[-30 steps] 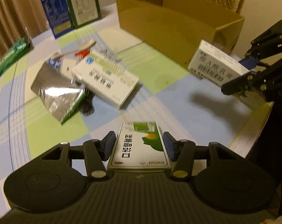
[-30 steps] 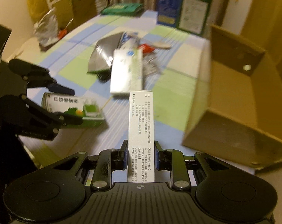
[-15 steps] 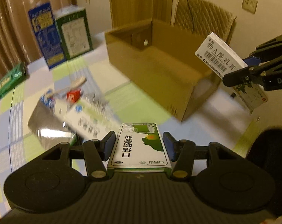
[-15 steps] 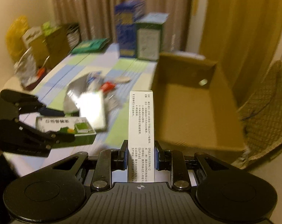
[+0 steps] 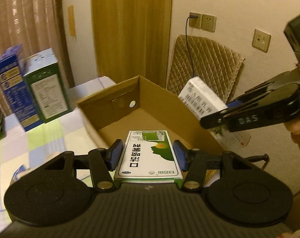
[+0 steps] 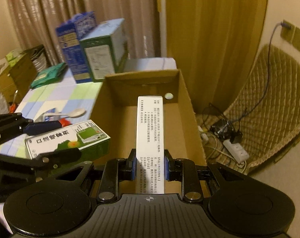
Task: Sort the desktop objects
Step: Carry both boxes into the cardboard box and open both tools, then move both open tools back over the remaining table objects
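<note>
- Left gripper (image 5: 148,155): our jaws clamp a green-and-white carton (image 5: 149,154).
- Right gripper (image 6: 150,163): jaws pinch a narrow white carton (image 6: 150,130).
- Above the open brown cardboard box (image 6: 186,107) we risk a collision.

A: Any text readable?
B: "DAS" in white on the right gripper (image 5: 225,117) arm. Green-white box (image 5: 149,156): big Chinese chars, upside down. White box (image 6: 150,138): small Chinese print, too fine to read
</note>
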`<action>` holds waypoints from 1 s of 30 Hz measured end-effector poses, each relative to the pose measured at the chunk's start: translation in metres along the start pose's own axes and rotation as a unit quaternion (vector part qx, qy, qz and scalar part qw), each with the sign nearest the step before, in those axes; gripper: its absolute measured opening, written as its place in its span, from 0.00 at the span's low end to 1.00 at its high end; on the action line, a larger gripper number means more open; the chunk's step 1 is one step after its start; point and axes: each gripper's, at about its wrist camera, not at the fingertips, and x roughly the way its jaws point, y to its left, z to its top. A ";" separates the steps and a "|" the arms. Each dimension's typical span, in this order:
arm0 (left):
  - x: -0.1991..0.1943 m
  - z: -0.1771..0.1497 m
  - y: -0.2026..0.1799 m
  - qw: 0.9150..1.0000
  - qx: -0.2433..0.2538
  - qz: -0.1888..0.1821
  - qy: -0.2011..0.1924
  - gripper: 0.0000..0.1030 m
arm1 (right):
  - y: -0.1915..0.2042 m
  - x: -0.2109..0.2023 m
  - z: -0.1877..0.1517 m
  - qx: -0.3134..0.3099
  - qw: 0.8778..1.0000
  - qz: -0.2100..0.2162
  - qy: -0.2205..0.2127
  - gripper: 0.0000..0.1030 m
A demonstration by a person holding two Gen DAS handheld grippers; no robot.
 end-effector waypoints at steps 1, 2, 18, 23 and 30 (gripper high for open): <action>0.008 0.001 -0.002 1.000 0.000 -0.001 0.001 0.49 | -0.004 0.007 0.002 0.003 1.000 -0.001 0.004 0.22; 0.016 0.000 -0.002 1.000 0.001 -0.004 0.002 0.49 | -0.009 0.013 0.002 0.006 1.000 -0.004 0.008 0.22; 0.033 -0.025 0.012 1.000 -0.019 0.007 0.003 0.50 | -0.014 0.055 -0.004 0.012 0.999 0.006 0.032 0.22; 0.017 -0.032 0.024 0.999 -0.030 0.015 0.001 0.50 | -0.016 0.052 0.000 0.037 0.999 0.017 0.011 0.50; -0.014 -0.045 0.034 0.998 -0.053 0.020 -0.004 0.53 | -0.005 0.026 -0.008 0.018 1.000 0.006 -0.006 0.55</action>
